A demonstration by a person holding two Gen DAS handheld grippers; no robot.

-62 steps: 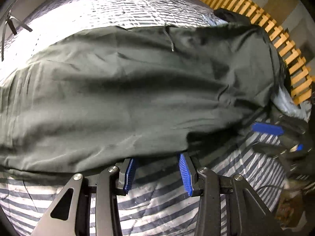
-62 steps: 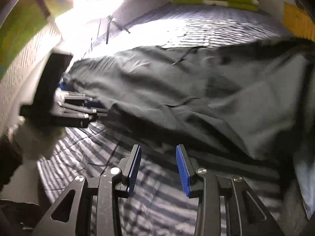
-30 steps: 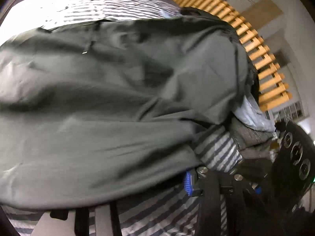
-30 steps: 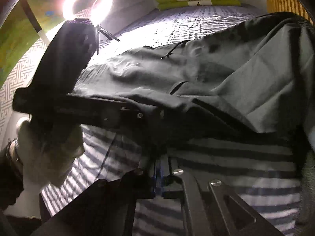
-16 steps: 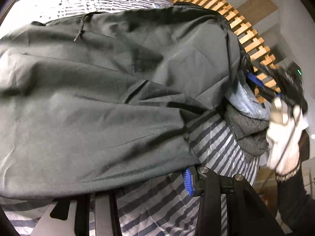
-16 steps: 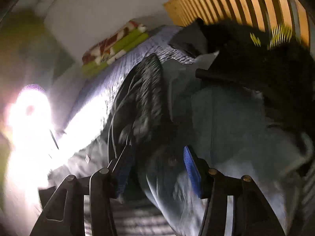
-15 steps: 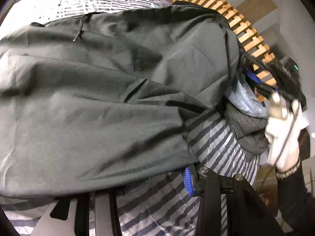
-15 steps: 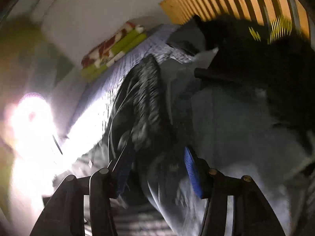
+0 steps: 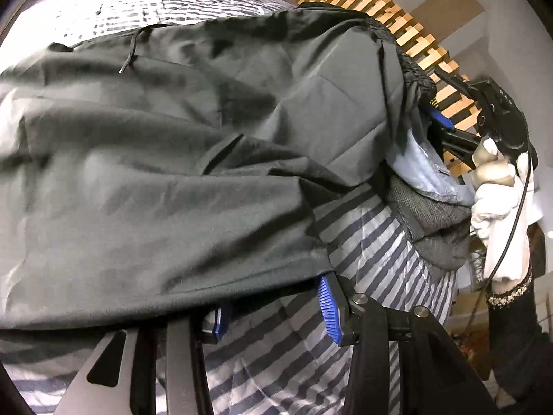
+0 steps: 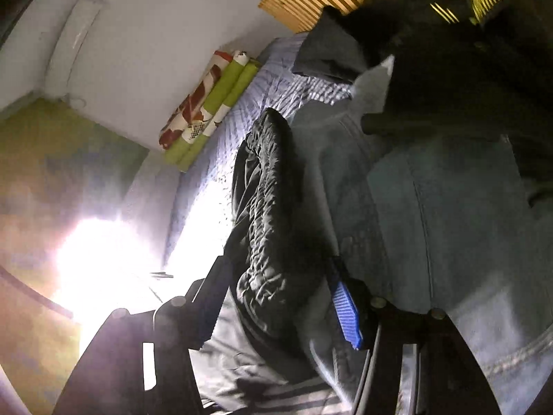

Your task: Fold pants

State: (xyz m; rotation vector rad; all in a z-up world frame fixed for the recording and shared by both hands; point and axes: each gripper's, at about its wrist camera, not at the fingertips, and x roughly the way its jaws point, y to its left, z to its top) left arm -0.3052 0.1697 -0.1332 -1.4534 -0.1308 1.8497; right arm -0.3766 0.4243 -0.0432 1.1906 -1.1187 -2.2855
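at the bed's (image 9: 376,242) near edge, left gripper (image 9: 273,306) parted over the pants (image 9: 172,173) hem; right gripper (image 10: 280,311) opening around the waistband.

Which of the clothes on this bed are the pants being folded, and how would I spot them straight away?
Start at the striped bedspread that covers the bed beside the wooden slatted panel. The dark grey-green pants are the largest garment, spread across most of it. Unlike the pale blue garment and grey knit bunched at their end, they are smooth, with a puckered black waistband and a thin dangling drawcord.
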